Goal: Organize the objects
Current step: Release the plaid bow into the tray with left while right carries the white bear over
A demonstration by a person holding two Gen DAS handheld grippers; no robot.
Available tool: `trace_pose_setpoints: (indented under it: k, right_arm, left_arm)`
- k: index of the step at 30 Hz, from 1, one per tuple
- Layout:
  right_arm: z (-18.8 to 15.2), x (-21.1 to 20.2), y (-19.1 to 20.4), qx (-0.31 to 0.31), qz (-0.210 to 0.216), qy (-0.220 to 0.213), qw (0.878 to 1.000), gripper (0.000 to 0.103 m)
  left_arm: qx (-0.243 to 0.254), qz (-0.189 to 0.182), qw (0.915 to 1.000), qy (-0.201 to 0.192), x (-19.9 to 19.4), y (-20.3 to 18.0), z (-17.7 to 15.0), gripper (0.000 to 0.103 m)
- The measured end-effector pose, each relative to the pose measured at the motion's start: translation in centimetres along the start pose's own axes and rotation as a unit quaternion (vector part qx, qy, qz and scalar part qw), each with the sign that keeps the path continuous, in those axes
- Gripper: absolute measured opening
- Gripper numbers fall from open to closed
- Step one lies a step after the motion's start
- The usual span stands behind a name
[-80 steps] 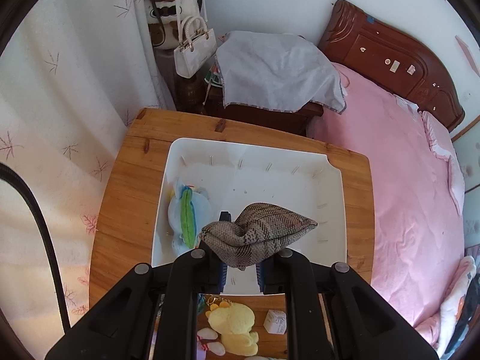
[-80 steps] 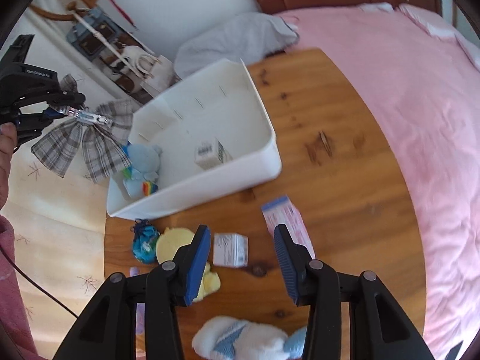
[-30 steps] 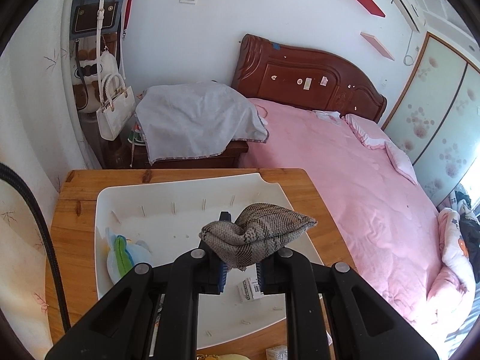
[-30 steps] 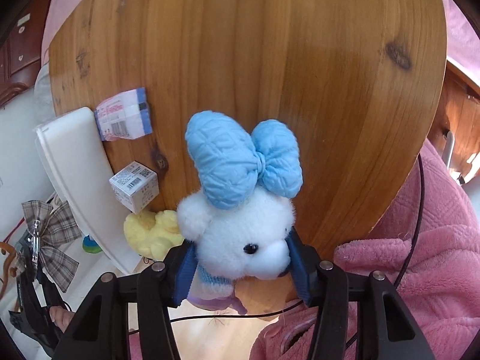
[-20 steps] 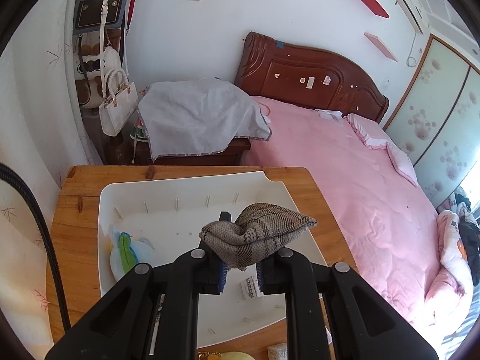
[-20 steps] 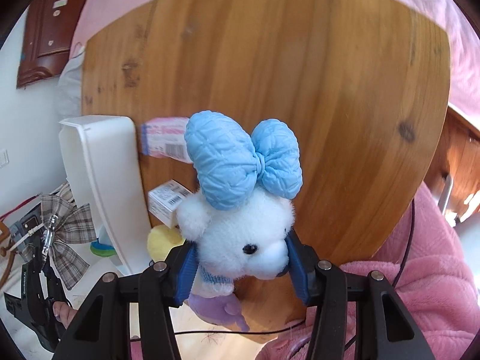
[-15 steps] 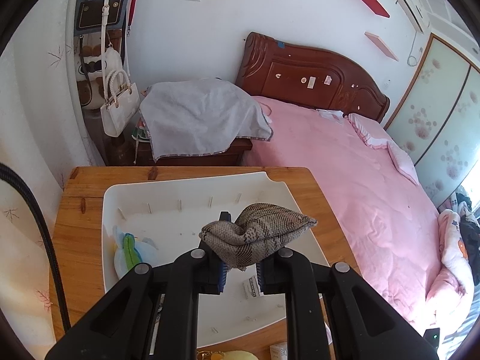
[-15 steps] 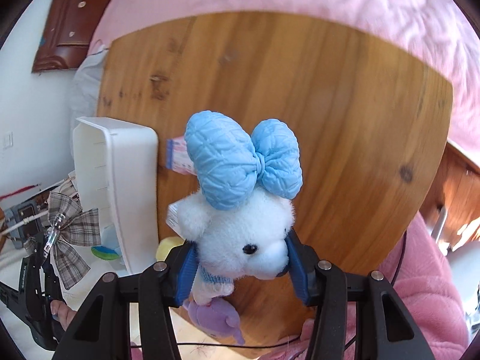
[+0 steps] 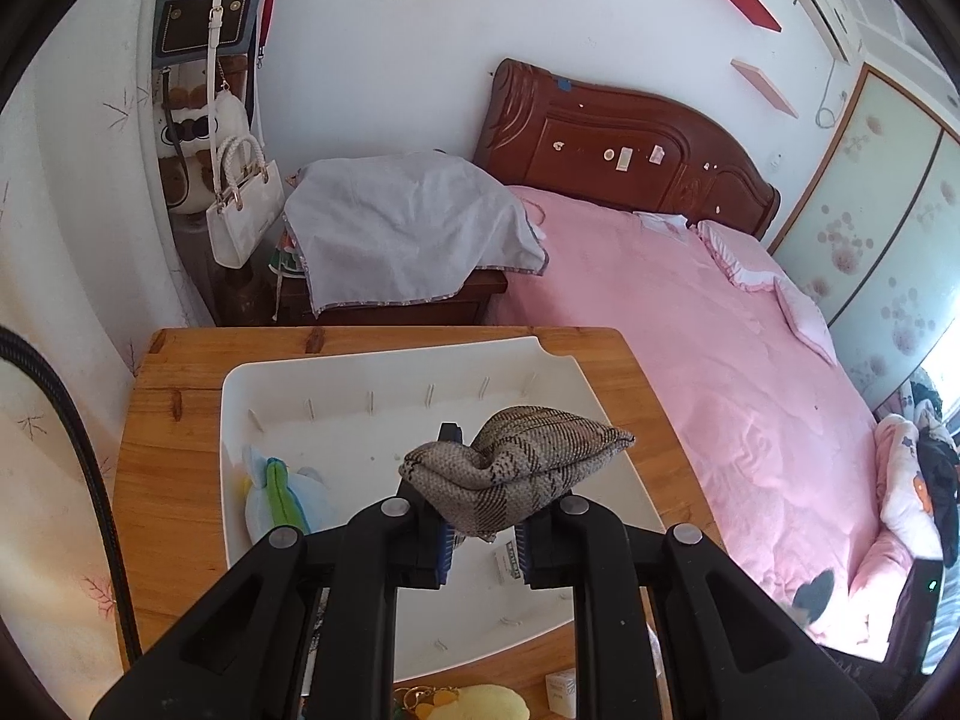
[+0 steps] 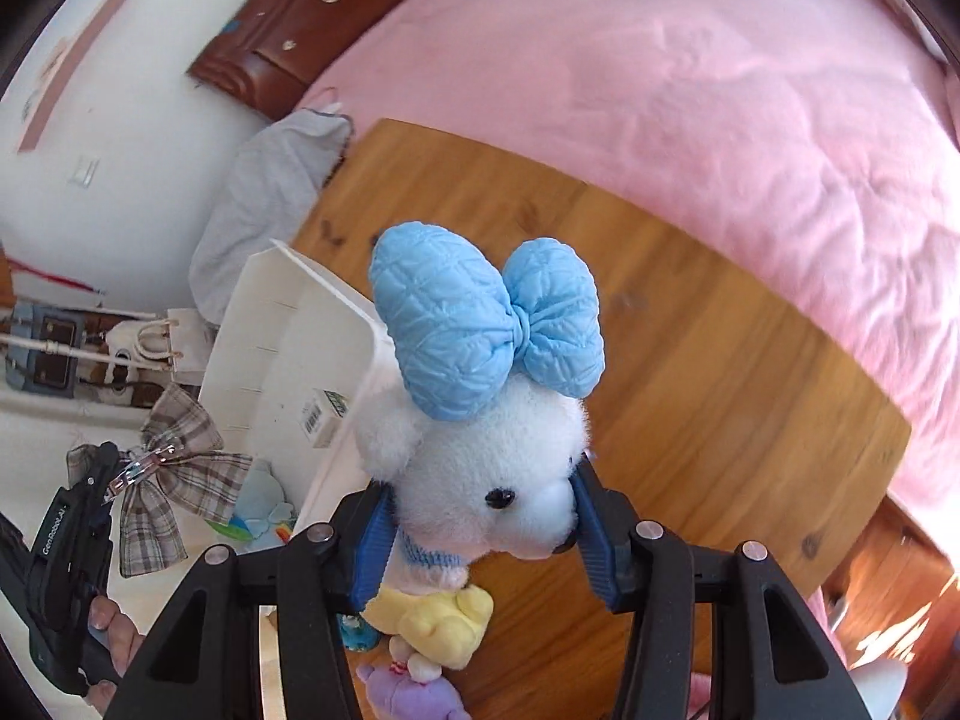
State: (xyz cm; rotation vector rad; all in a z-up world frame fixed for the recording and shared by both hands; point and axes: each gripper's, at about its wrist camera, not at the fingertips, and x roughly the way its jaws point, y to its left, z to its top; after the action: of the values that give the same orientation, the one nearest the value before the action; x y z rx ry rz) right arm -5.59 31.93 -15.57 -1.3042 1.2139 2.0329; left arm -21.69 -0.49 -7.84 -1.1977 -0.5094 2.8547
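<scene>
My left gripper (image 9: pixel 480 546) is shut on a brown plaid bow hair clip (image 9: pixel 516 471) and holds it above the white tray (image 9: pixel 414 372). In the right wrist view the same bow (image 10: pixel 162 474) hangs left of the tray (image 10: pixel 282 330). My right gripper (image 10: pixel 483 546) is shut on a white plush toy with a blue bow (image 10: pixel 486 414), held above the wooden table (image 10: pixel 690 360). The tray holds a pale blue plush (image 9: pixel 282 498) and a small barcode box (image 10: pixel 324 414).
A yellow plush (image 10: pixel 432 615), a purple plush (image 10: pixel 408 690) and a small white box (image 9: pixel 561 687) lie on the table near the tray's front. A pink bed (image 9: pixel 690 330) borders the table on the right. A curtain (image 9: pixel 66 276) hangs at the left.
My right gripper took hold of the white plush, lifted it and swung toward the tray and bed. My left gripper, with the bow, tilted up and stays above the tray.
</scene>
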Motion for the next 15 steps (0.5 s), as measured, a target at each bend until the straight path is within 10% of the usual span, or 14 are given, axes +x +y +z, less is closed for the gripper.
trace_pose_setpoints:
  k: [15]
  right_arm:
    - [1.5,0.0,6.8,-0.146,0.005,-0.078,0.986,0.054]
  left_arm:
    - [0.002,0.018,0.9995,0.025,0.7,0.7,-1.3,0.023]
